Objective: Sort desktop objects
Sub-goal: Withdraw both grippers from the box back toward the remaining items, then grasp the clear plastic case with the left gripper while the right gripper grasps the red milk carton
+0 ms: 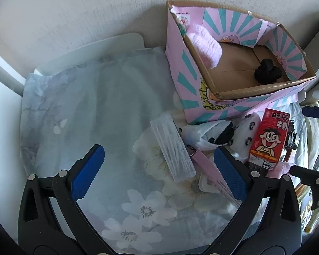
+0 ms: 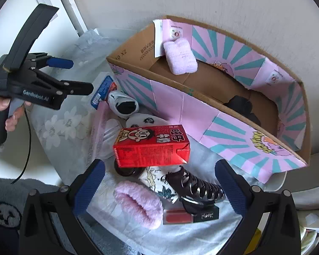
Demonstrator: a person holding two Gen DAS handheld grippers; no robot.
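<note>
Clutter lay heaped beside the pink box [image 2: 212, 114]: a red milk carton [image 2: 152, 145] topmost. Left gripper [image 1: 159, 170] and right gripper [image 2: 159, 189] both hovered released, holding nothing.

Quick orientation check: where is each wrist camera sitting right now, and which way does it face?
Left wrist: on the left gripper, open, angled down at the clear plastic case on the floral cloth.
Right wrist: on the right gripper, open, facing the red milk carton; the person's left hand shows.
Shared: carton, pink cardboard box, the other gripper.
</note>
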